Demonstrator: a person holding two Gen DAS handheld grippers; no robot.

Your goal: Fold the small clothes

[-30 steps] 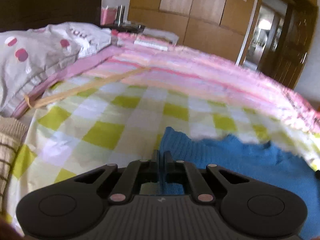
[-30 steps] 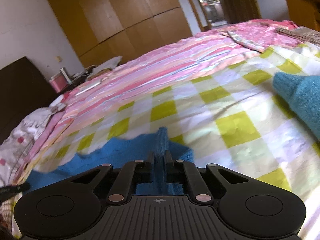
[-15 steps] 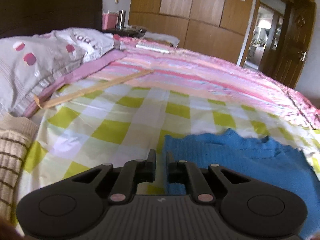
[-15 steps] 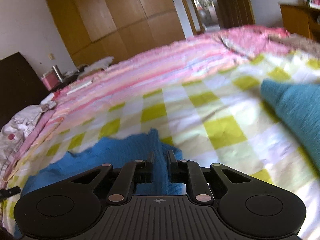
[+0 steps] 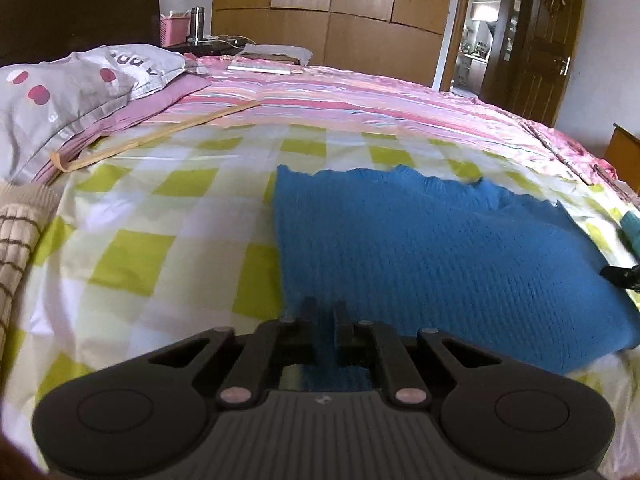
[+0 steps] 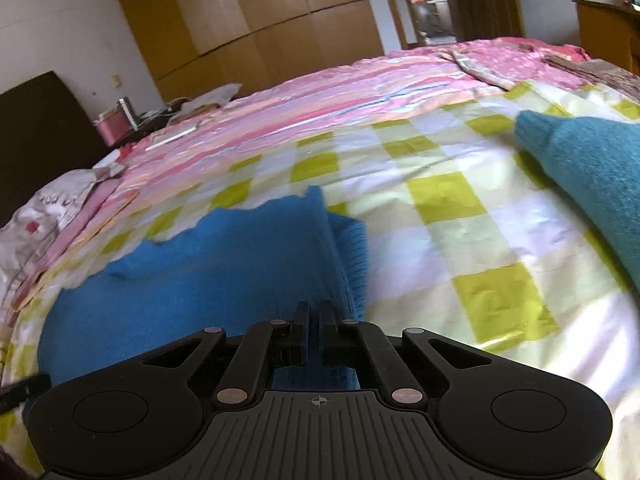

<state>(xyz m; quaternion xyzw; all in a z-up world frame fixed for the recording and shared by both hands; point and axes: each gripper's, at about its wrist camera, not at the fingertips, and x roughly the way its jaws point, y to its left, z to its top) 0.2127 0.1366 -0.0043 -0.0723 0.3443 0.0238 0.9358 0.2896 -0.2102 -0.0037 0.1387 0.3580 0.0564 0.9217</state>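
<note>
Knitwear lies spread on the bed: a blue sweater (image 5: 440, 248) rests flat on the green-and-white checked sheet (image 5: 160, 216), its far edge ragged against the squares. The left gripper (image 5: 323, 310) sits at the sweater's near left corner with its jaws a little apart; blue knit shows in the gap between them, but they do not look clamped on it. In the right wrist view the same sweater (image 6: 208, 264) fills the near left, one edge turned up into a ridge with a ribbed band (image 6: 354, 256) beside it. The right gripper (image 6: 314, 312) has its jaws nearly together with blue knit in the narrow slot, pinching the sweater's near right edge.

A teal knit (image 6: 592, 172) lies at the far right of the checked sheet, apart from the sweater. Past the sheet runs a pink striped cover (image 5: 360, 100). At the left a grey pillow (image 5: 60, 96) with red spots carries printed letters, too distorted to read. A beige striped knit (image 5: 16, 240) lies at the near left edge. A thin wooden stick (image 5: 160, 136) lies slantwise between pillow and sheet. Far off stand a pink basket (image 5: 174, 30) and a steel flask (image 5: 197, 22) on a dark stand, with wooden wardrobes (image 5: 340, 12) behind and an open door (image 5: 540, 40) at the right. Small marks are moulded into each gripper body, a cross-hair on the right one; no brand name can be read.
</note>
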